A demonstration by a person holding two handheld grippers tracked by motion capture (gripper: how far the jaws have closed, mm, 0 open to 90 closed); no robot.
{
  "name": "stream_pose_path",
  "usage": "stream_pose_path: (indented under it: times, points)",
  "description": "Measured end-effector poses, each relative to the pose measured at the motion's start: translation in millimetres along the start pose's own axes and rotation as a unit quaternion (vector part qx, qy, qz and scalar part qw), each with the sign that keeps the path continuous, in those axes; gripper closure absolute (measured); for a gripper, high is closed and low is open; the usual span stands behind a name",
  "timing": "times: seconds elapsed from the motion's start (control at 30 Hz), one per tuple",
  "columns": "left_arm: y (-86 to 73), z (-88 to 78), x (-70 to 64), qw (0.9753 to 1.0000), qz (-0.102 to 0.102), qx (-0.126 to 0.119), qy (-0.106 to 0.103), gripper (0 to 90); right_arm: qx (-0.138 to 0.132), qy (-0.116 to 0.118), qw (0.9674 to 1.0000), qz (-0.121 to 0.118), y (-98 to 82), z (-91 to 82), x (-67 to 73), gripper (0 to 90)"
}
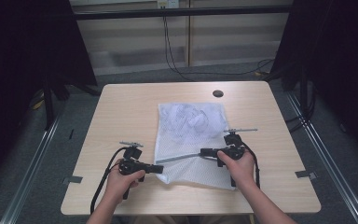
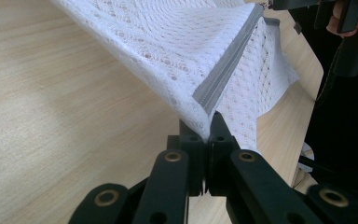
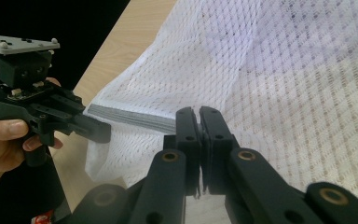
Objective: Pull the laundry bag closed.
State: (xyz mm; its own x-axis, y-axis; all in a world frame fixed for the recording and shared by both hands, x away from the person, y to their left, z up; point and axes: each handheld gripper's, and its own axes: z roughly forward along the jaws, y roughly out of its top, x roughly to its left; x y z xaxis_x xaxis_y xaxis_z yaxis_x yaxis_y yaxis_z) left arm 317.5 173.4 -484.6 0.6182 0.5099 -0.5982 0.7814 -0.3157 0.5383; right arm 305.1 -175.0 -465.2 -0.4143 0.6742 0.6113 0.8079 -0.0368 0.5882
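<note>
A white mesh laundry bag [image 1: 186,140] lies flat on the light wooden table [image 1: 121,107], with crumpled white cloth [image 1: 193,119] inside its far half. A grey zipper [image 1: 179,157] runs across its near part. My left gripper [image 1: 161,168] is shut on the bag's near left corner, at the zipper's end [image 2: 204,103], and lifts the mesh [image 2: 168,42] off the table. My right gripper [image 1: 202,151] is shut on the zipper [image 3: 130,116] at its other end; the pull itself is hidden between the jaws. The left gripper [image 3: 100,132] faces it from the left.
A round black hole [image 1: 217,93] sits near the table's far edge. Cables [image 1: 172,56] trail over the floor behind the table. Dark curtains hang at both sides. Bare tabletop lies to the left and right of the bag.
</note>
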Motion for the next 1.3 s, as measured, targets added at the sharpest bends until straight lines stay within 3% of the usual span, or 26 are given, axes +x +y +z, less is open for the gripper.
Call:
stream_pose_path:
  times: [0.57, 1.3]
  points:
    - [-0.2, -1.2, -0.7, 1.0000, -0.005, -0.002, 0.001, 88.4, -0.002, -0.001, 1.0000, 0.009, -0.8, -1.8, -3.4, 87.0]
    - [-0.1, -1.2, -1.1, 1.0000, -0.007, -0.001, -0.001, 88.4, -0.002, -0.003, 1.0000, -0.001, 0.1, -4.5, -3.2, 87.0]
